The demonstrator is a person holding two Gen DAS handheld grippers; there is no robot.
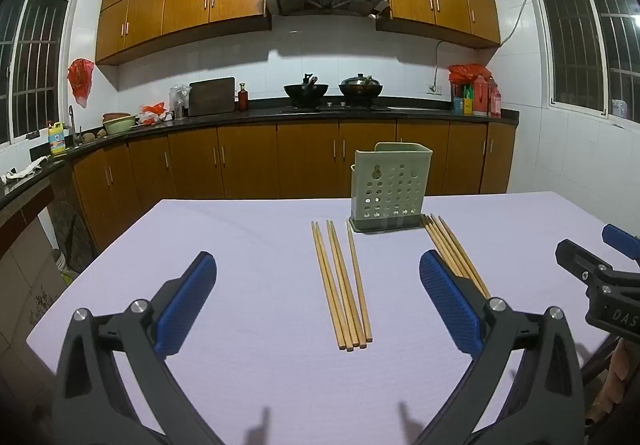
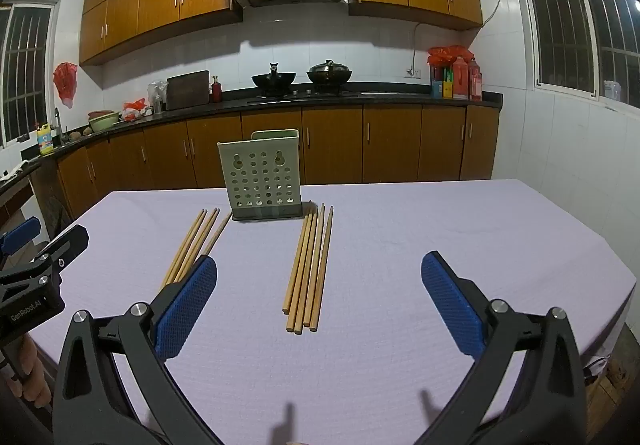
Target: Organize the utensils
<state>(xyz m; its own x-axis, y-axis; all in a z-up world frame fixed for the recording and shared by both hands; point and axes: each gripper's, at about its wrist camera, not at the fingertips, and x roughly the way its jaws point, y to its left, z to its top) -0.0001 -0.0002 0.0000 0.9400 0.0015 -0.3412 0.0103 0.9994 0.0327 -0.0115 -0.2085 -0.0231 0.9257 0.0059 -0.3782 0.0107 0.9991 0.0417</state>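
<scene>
Two bundles of wooden chopsticks lie on the lilac tablecloth (image 1: 224,229) in front of a pale green perforated utensil holder (image 1: 390,185) that stands upright. In the left wrist view my left gripper (image 1: 318,256) hovers open above the near ends of the left bundle (image 1: 342,285). The right bundle (image 1: 456,253) runs behind its right finger. In the right wrist view my right gripper (image 2: 319,259) is open over the right bundle (image 2: 308,269), with the left bundle (image 2: 196,241) and the holder (image 2: 262,181) further off. Nothing is between either pair of fingers.
The other gripper shows at each view's edge: the right one (image 1: 592,243) and the left one (image 2: 46,235), with a hand (image 2: 28,373) under it. Beyond the table's far edge run brown cabinets, a dark counter (image 1: 360,113) and a stove with two woks (image 2: 300,79).
</scene>
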